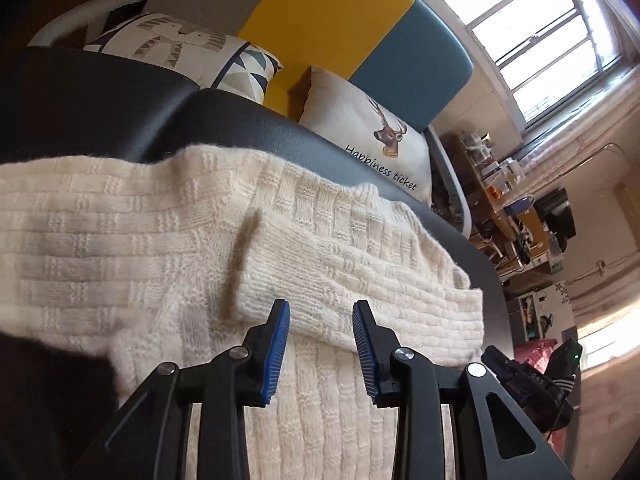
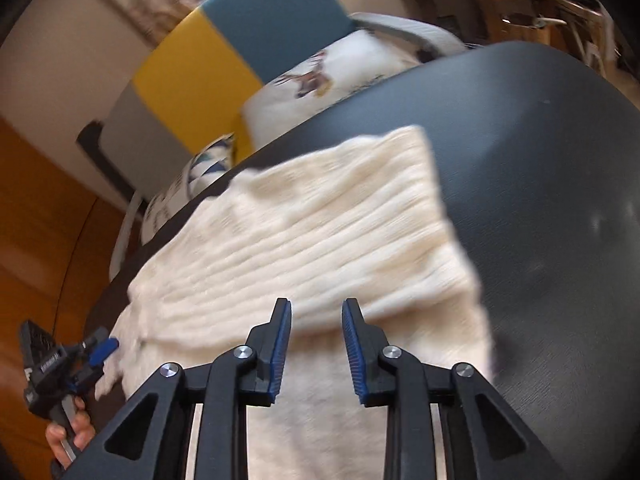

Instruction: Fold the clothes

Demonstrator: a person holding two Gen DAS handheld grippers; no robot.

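Note:
A cream knitted sweater (image 1: 360,264) lies spread on a black padded surface (image 1: 120,100), with one sleeve folded across its body. My left gripper (image 1: 321,306) hovers over the near edge of that folded sleeve, open, with nothing between its blue pads. In the right wrist view the sweater (image 2: 320,232) is blurred, and its folded end reaches toward the far right. My right gripper (image 2: 316,304) is open above the fold's near edge and holds nothing. The left gripper (image 2: 102,350) shows at the sweater's left edge, held by a hand (image 2: 68,436).
Behind the surface stands a yellow and blue chair back (image 1: 360,40) with a deer cushion (image 1: 372,136) and a patterned cushion (image 1: 180,48). A cluttered wooden desk (image 1: 512,216) and a window (image 1: 540,32) are at the right. The bare black surface (image 2: 540,160) extends right of the sweater.

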